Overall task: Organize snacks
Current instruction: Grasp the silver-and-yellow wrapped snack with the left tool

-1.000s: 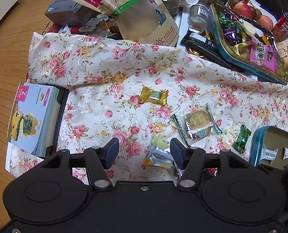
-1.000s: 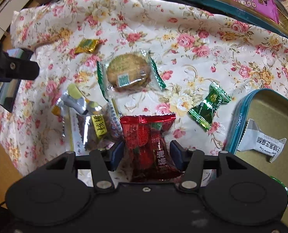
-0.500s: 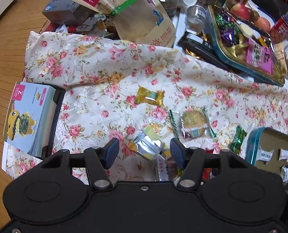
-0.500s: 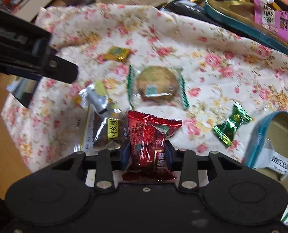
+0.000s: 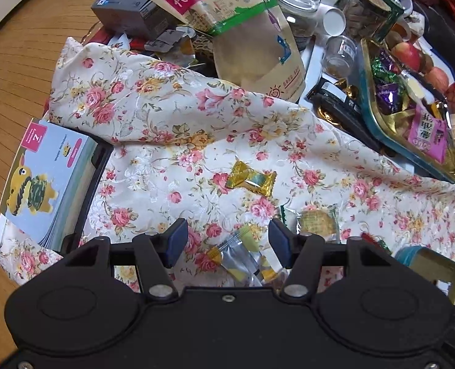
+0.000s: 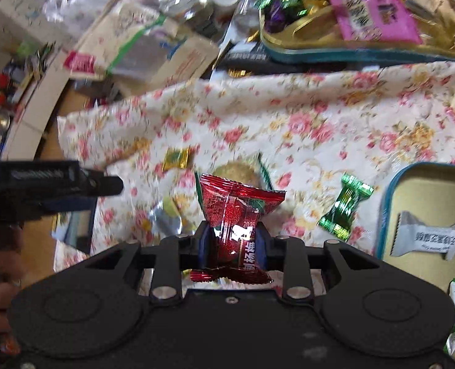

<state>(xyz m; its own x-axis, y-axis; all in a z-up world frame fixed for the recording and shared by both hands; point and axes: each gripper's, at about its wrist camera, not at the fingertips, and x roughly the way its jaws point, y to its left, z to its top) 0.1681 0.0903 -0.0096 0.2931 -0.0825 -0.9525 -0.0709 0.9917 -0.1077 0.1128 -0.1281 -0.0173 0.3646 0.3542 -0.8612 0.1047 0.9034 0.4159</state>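
Right wrist view is showing my right gripper [image 6: 232, 243] clenching a shiny red foil candy packet [image 6: 238, 215] above the floral cloth [image 6: 319, 117]; only the left view is showing my left gripper [image 5: 229, 243] gaping over a clear-and-yellow wrapped sweet [image 5: 242, 253].

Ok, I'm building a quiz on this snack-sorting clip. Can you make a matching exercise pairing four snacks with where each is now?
Snacks:
1. red packet
2. green candy
3. gold candy
4. white packet

Places:
A. inside the teal tin
B. clamped in the right tool
C. on the cloth, ahead of the left tool
D. on the cloth beside the tin

Pairs: 1-B, 2-D, 3-C, 4-A
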